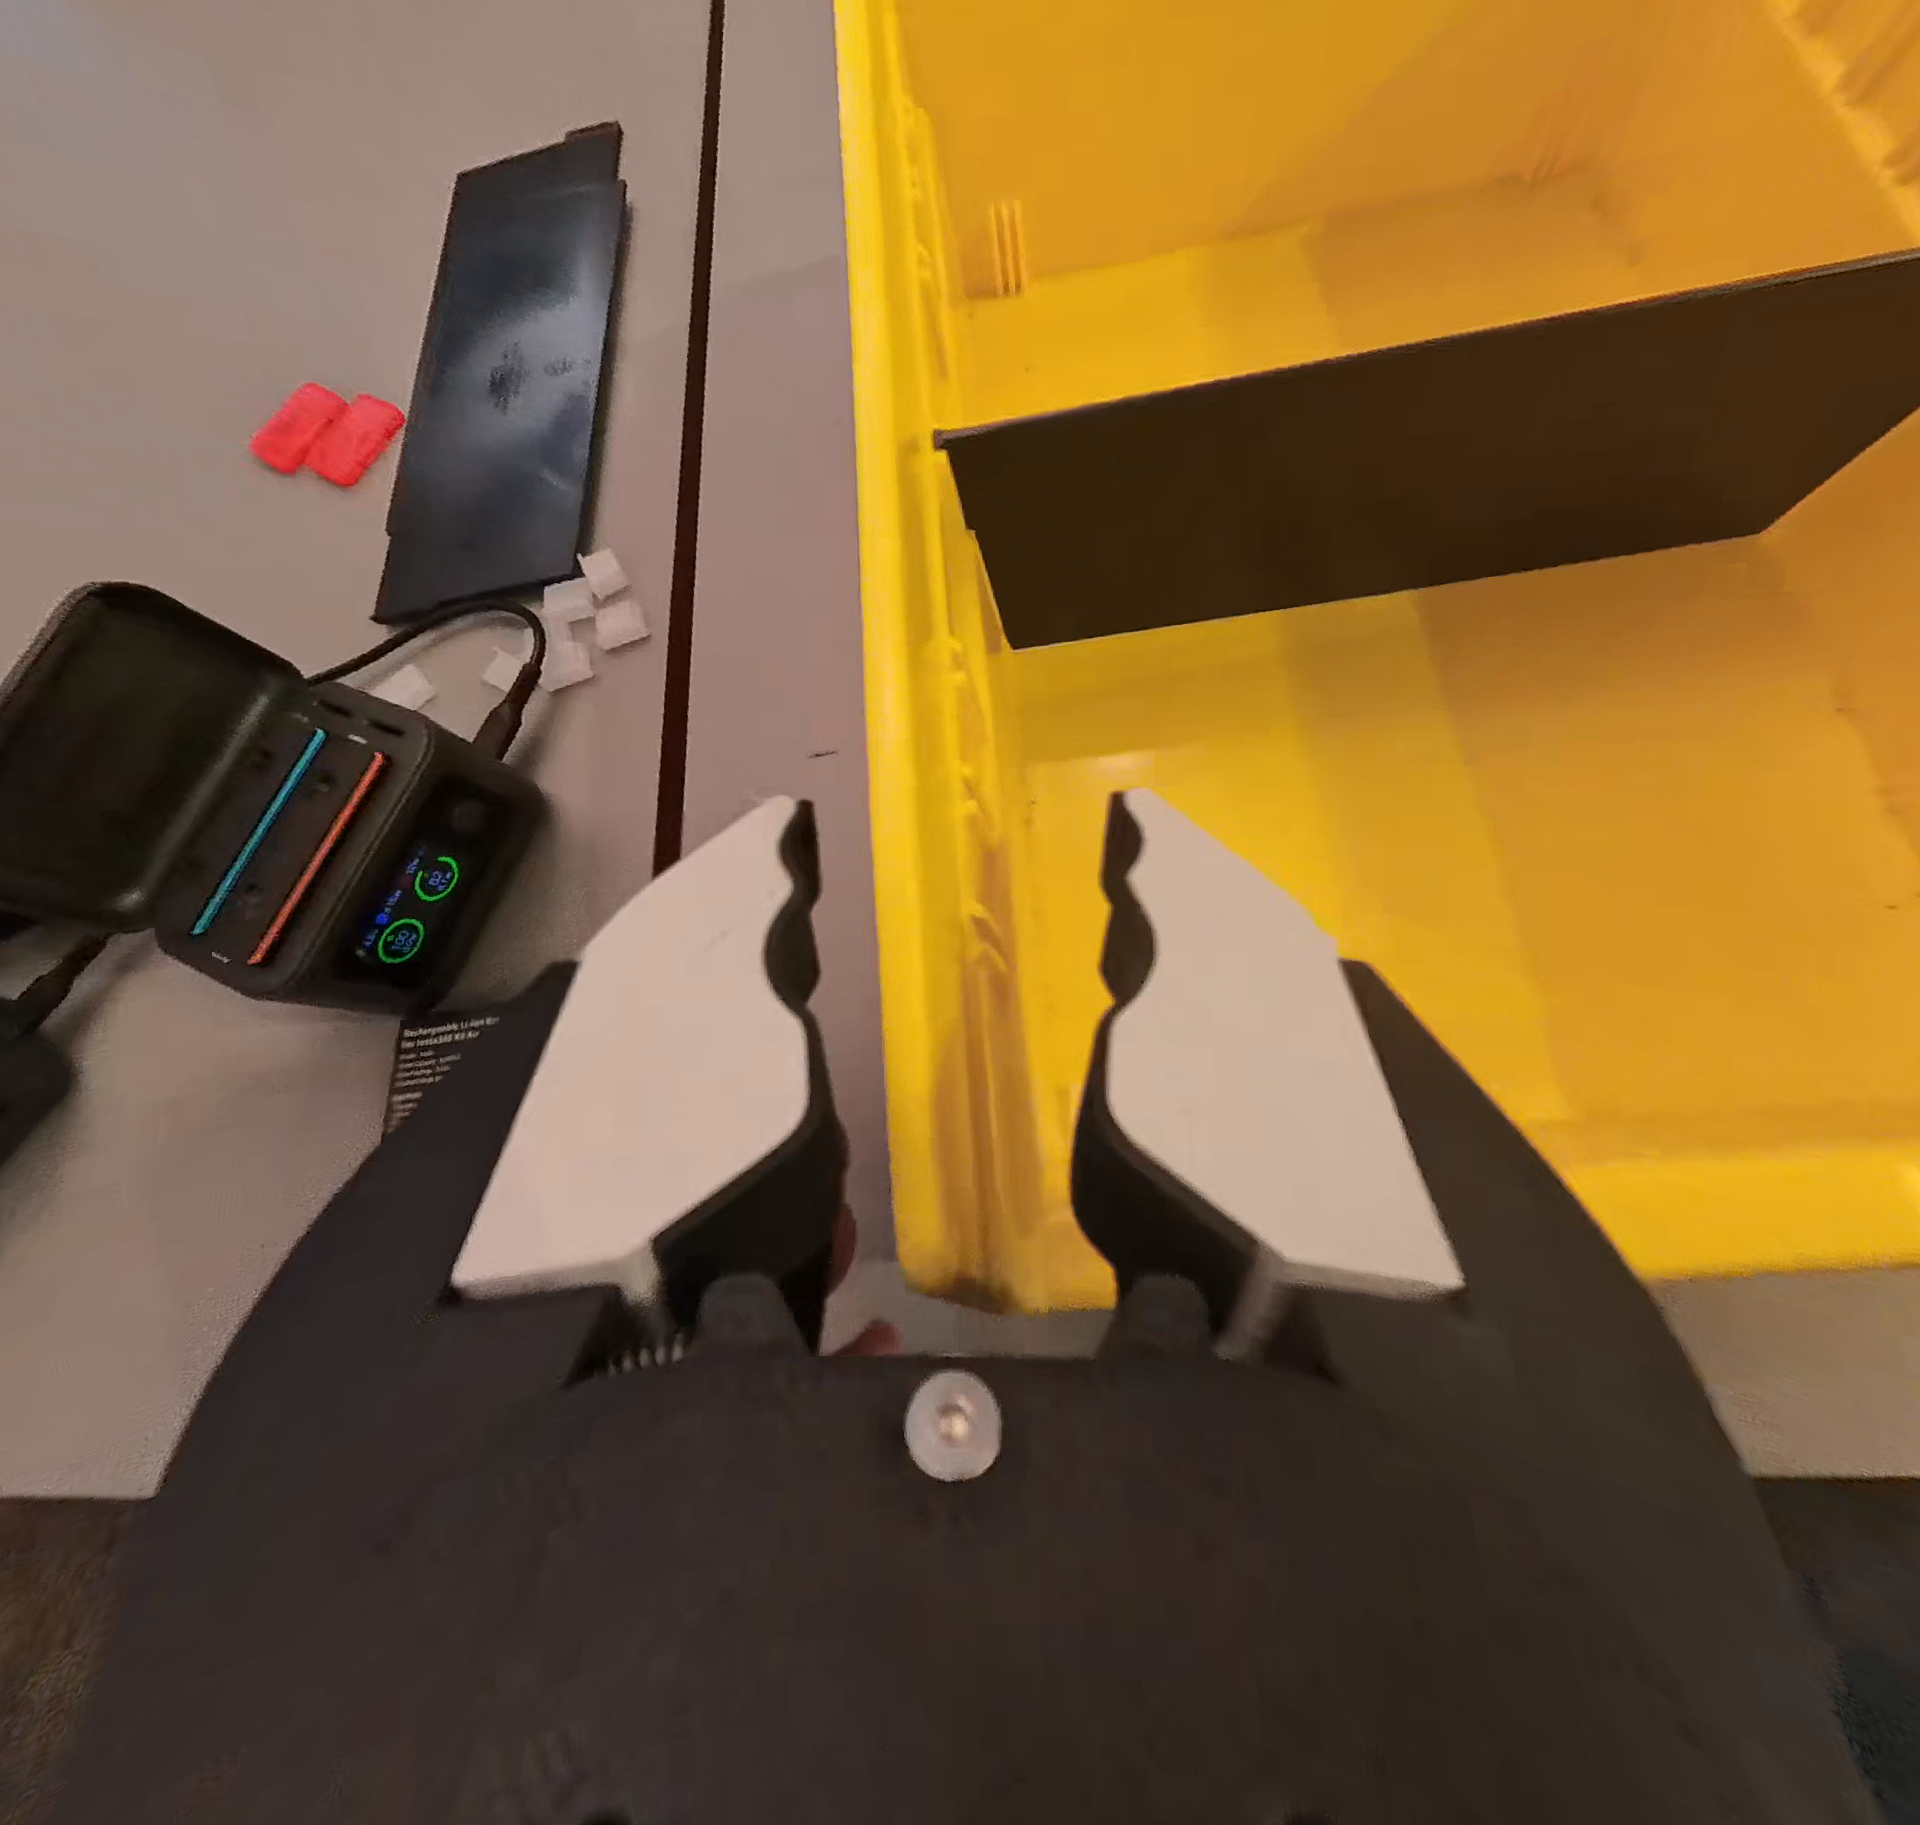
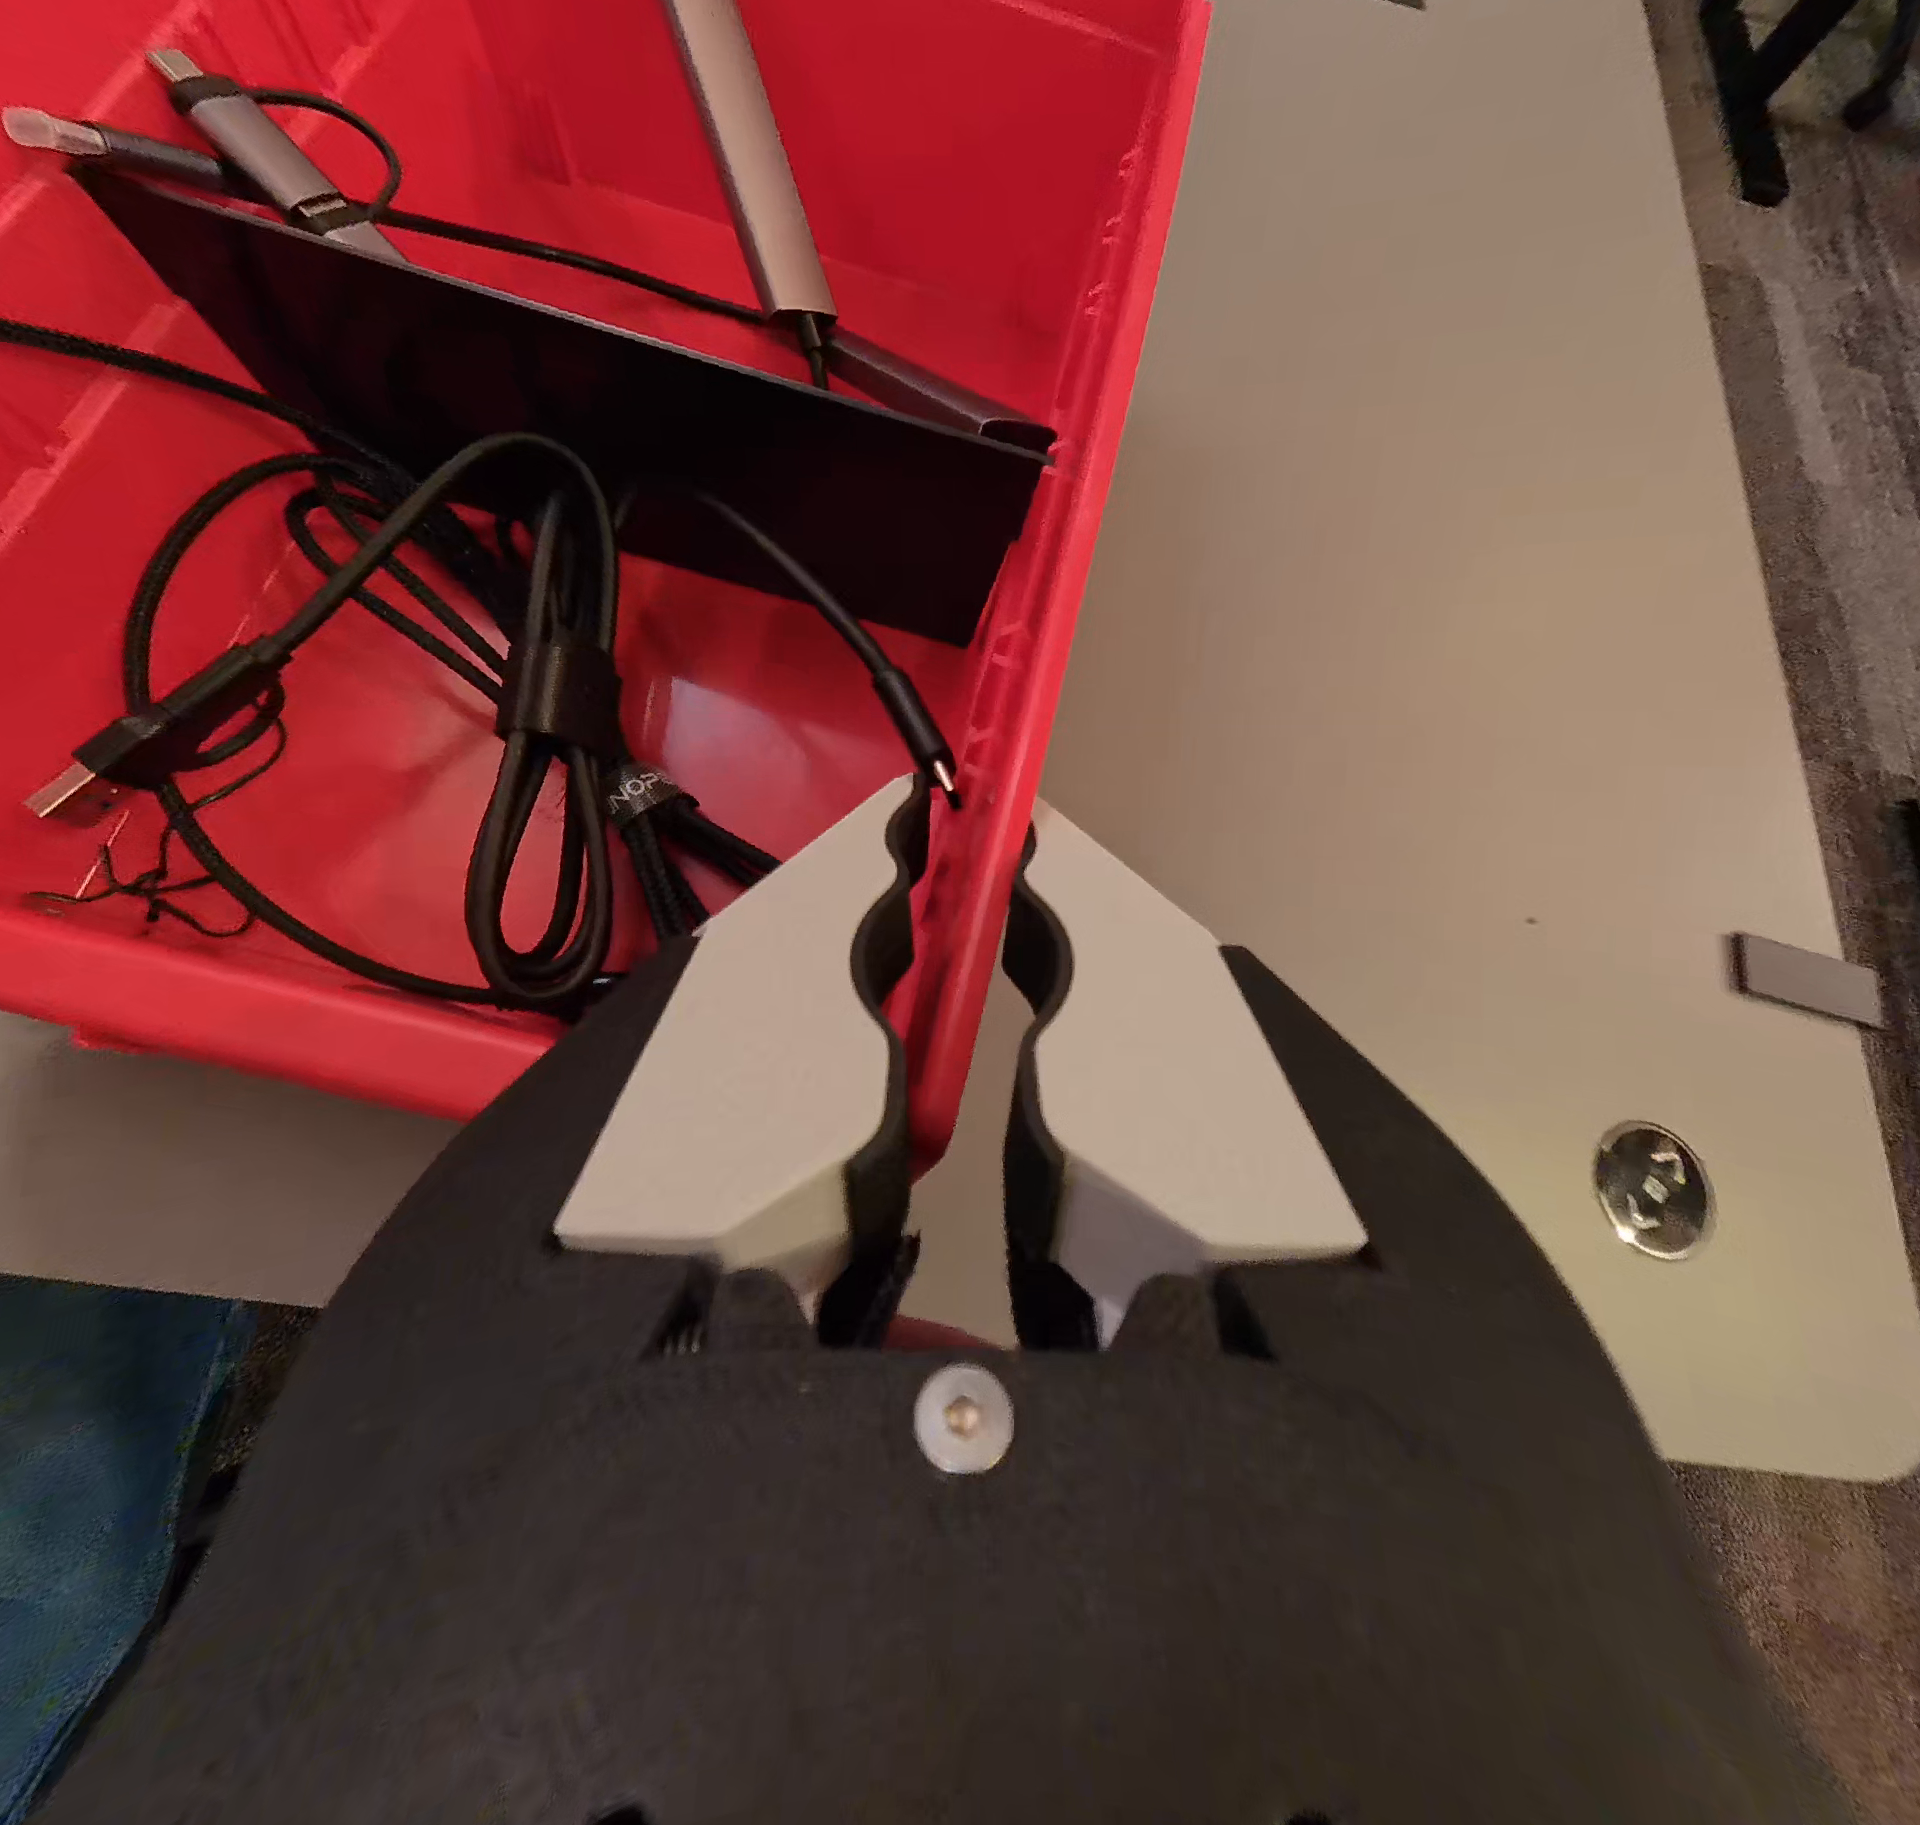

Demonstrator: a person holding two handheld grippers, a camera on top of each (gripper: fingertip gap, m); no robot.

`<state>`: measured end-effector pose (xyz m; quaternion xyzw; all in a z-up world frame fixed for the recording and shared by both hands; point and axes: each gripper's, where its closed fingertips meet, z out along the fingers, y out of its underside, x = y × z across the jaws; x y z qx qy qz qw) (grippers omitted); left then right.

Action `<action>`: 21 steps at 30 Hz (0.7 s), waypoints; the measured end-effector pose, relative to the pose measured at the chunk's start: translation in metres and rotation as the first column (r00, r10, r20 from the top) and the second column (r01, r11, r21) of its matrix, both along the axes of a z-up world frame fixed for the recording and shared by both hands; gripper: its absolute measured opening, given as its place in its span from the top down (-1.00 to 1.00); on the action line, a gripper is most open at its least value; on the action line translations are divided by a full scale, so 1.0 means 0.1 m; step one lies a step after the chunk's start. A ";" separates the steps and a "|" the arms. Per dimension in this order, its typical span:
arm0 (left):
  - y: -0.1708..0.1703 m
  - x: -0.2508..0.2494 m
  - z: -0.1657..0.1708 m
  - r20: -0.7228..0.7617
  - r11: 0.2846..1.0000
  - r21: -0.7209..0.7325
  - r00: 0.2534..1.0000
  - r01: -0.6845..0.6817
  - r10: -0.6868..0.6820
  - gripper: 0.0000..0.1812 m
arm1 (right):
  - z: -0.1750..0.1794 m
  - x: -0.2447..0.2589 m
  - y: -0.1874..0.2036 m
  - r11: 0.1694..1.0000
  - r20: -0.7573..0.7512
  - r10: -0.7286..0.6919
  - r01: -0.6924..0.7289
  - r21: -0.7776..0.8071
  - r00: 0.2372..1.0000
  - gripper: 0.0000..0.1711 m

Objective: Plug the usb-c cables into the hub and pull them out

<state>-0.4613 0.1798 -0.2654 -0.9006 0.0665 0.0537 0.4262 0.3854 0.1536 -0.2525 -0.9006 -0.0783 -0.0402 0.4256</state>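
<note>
USB-C cables (image 2: 540, 726) lie tangled in the near compartment of a red bin (image 2: 1049, 570), mostly black, some bundled with a strap; one thin black cable (image 2: 831, 622) arcs toward the bin's right wall, its bare metal plug (image 2: 940, 773) resting just beside that wall. A black divider (image 2: 644, 435) crosses the bin, and behind it lie grey hubs (image 2: 738, 113) with short attached leads. The right gripper (image 2: 971, 819) hovers at the bin's near right corner, its jaws parted only a little, straddling the bin's right wall and holding nothing. The left gripper (image 1: 961, 819) hangs with its jaws spread wide and empty, over the left wall of a yellow bin (image 1: 904, 632), which has its own black divider (image 1: 1403, 466). Left of the yellow bin, on the grey table (image 1: 208, 165), sit a dark charging case (image 1: 260, 819) with a lit display and a cable plugged into it, a flat black panel (image 1: 509, 383), two small red pieces (image 1: 327, 433) and scattered small white pieces (image 1: 597, 612).
</note>
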 end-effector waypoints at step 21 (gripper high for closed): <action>0.09 0.15 0.16 0.078 0.994 0.110 0.996 0.026 -0.035 0.94 | -0.02 -1.57 0.39 0.959 0.030 0.284 -0.284 -0.007 0.958 0.87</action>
